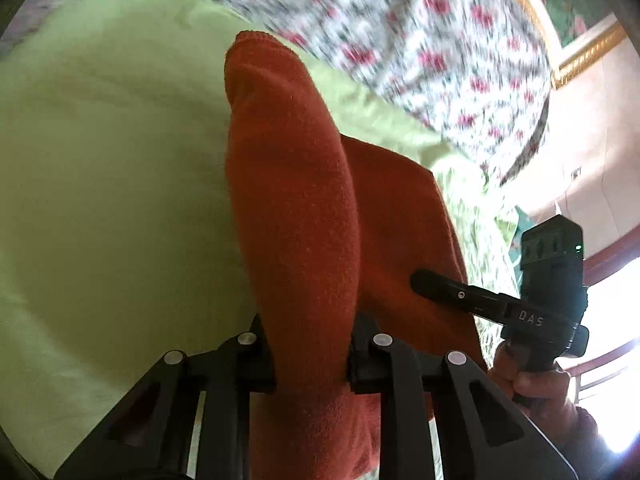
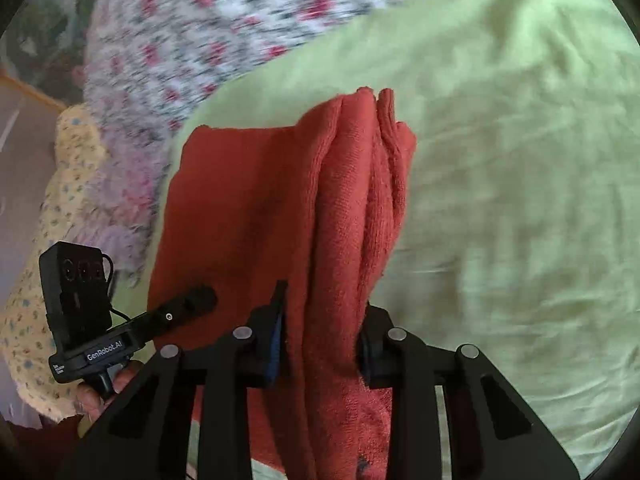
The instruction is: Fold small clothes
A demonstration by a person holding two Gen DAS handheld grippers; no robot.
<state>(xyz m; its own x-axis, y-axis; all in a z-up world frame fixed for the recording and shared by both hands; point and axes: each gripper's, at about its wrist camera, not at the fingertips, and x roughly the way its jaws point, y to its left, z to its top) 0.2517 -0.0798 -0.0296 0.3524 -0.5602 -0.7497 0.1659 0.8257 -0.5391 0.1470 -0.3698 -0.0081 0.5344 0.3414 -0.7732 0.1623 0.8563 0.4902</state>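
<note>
Your left hand-held gripper (image 1: 308, 364) pinches a bunched fold of the red cloth (image 1: 288, 184); your right hand-held gripper (image 2: 322, 354) pinches its gathered edge too. The cloth hangs over the light green sheet (image 1: 104, 184) on the bed, with the floral bedspread (image 1: 400, 32) on the far side.

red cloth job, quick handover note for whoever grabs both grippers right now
Left gripper: shut on a bunched fold of the red terry cloth.
Right gripper: shut on another bunched fold of the same cloth.
The cloth is partly lifted over the light green sheet.
Done: both folds gripped.
Left: bring the fold over, lay it flat, release.
</note>
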